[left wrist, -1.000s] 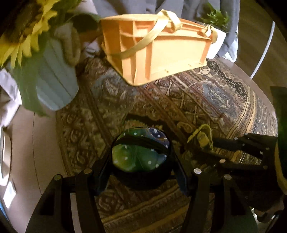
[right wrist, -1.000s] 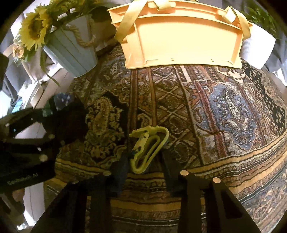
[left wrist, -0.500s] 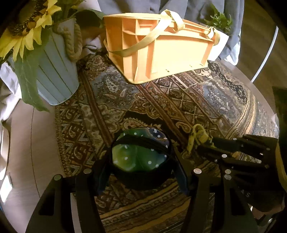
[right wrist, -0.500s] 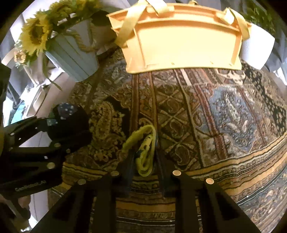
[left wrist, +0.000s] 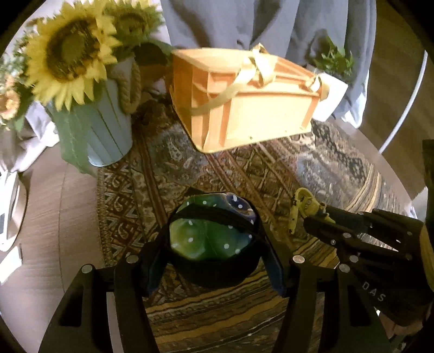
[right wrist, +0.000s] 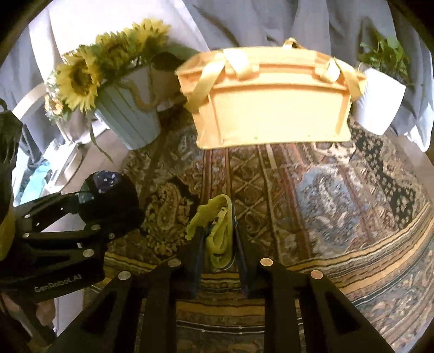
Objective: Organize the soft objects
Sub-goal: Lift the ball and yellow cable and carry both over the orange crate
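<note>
My left gripper [left wrist: 214, 252] is shut on a black pouch with a green and blue dotted lining [left wrist: 208, 239], held above the patterned rug [left wrist: 271, 173]. To its right, my right gripper [right wrist: 218, 244] is shut on a small yellow-green looped strap [right wrist: 219, 230], also lifted off the rug. The right wrist view shows the left gripper with its pouch [right wrist: 108, 190] at the left. The left wrist view shows the right gripper [left wrist: 306, 217] with the strap [left wrist: 301, 209] at the right. An orange crate with pale straps [left wrist: 252, 103] [right wrist: 271, 100] stands at the far side of the rug.
A pale blue pot of sunflowers [left wrist: 92, 130] [right wrist: 127, 116] stands left of the crate. A white pot with a green plant [right wrist: 379, 100] stands to its right. Grey cloth [left wrist: 244, 24] hangs behind them. Wooden floor [left wrist: 54, 217] borders the rug on the left.
The right gripper's fingers closed on the yellow-green strap and lifted it off the rug. Both grippers rose with their loads, so the crate and pots sit lower and smaller in view.
</note>
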